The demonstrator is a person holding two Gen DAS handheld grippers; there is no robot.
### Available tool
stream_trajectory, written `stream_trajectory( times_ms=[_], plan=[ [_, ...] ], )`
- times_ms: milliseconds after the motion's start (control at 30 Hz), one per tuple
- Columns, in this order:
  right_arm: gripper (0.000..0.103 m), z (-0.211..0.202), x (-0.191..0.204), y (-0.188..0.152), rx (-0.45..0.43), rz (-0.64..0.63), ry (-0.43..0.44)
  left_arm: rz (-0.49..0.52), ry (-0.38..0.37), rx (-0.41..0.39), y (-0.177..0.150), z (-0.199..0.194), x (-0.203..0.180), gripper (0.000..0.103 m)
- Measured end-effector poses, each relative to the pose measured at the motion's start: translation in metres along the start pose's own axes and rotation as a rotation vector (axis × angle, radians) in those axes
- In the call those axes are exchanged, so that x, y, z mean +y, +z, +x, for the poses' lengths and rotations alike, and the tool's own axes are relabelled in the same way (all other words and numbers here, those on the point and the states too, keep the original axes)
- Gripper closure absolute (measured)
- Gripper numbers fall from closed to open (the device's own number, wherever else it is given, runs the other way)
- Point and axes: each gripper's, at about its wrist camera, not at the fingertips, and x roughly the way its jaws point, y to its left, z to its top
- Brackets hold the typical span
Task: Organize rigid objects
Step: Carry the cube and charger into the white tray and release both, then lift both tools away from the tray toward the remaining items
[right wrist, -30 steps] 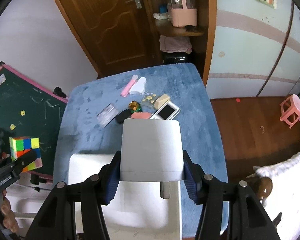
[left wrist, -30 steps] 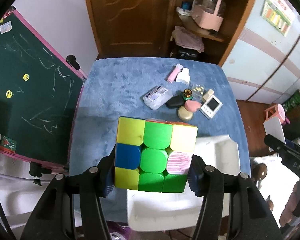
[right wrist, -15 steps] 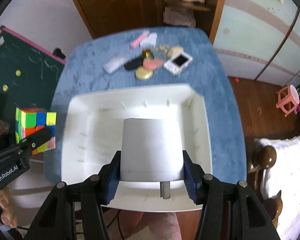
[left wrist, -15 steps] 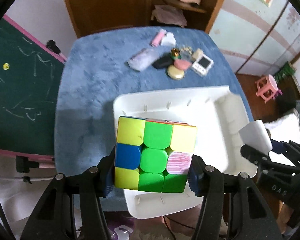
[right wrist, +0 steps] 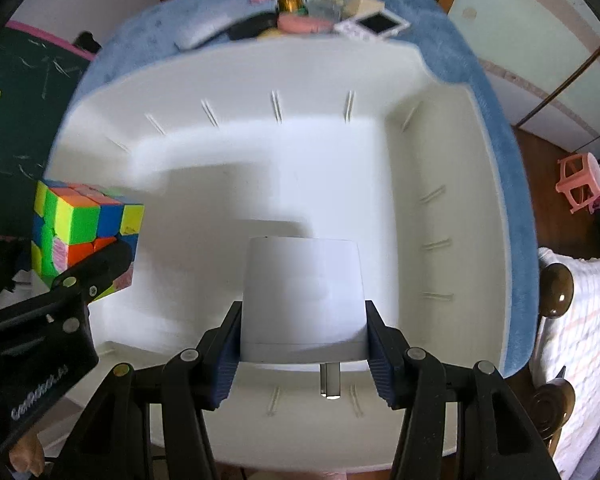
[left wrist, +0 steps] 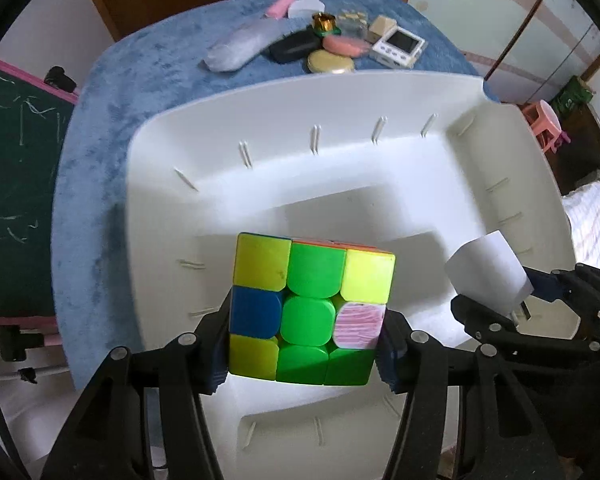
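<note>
Filling the lower centre of the left wrist view, the puzzle cube sits square-on between the fingers of the left gripper, its green, yellow and blue face turned toward the lens, one sticker worn to pink-white streaks at the right of the middle row; a cube has no long axis, and its edges run level with the frame. The jaws are spread to the cube's full width and clamp it by its left and right sides, above the inside of the white bin. In the right wrist view the right gripper holds a white charger block the same way, jaws pressed against its two flanks at about the same spread; the block's tall side runs up the frame, and a metal prong points down toward the camera at lower centre. It hangs over the bin's floor, right of centre. The left gripper's body at the lower left of that view carries white lettering too blurred to read. Beyond the bin's far rim, at the top of both views, small items lie clustered on the blue tablecloth: a white handheld gadget, a black case and a round gold compact.
</note>
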Motion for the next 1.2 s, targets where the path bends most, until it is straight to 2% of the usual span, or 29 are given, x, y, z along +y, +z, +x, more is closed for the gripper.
stream_trajectory(
  times_ms=[233, 500, 533, 600, 633, 733, 833, 933, 1200],
  plan=[
    [0.047, 0.031, -0.004, 0.003, 0.058, -0.028, -0.046, -0.023, 0.015, 0.042, 0.000, 0.029, 0.004, 0.042],
    [0.047, 0.034, -0.007, 0.005, 0.063, -0.041, -0.062, -0.054, 0.029, 0.062, -0.004, 0.041, 0.009, 0.041],
    [0.046, 0.031, -0.006, 0.005, 0.053, -0.048, -0.066, -0.057, 0.028, 0.060, -0.004, 0.041, 0.009, 0.041],
    [0.038, 0.025, -0.005, 0.005, 0.039, -0.057, -0.072, -0.067, 0.014, 0.065, -0.004, 0.039, 0.010, 0.041],
    [0.036, 0.019, -0.005, 0.005, 0.023, -0.059, -0.075, -0.068, 0.004, 0.067, -0.003, 0.039, 0.010, 0.036],
    [0.034, 0.008, -0.006, 0.002, 0.000, -0.061, -0.065, -0.053, -0.032, 0.024, -0.001, 0.027, 0.009, 0.024],
    [0.034, -0.003, -0.011, 0.001, -0.020, -0.046, -0.073, -0.026, 0.026, -0.019, 0.001, 0.012, 0.005, 0.014],
    [0.034, -0.015, -0.014, 0.000, -0.030, -0.021, -0.062, -0.058, 0.009, -0.041, 0.002, -0.005, 0.012, 0.011],
    [0.034, -0.045, -0.009, -0.001, -0.080, -0.006, -0.054, -0.127, 0.026, -0.122, 0.011, -0.039, 0.018, 0.011]
  ],
)
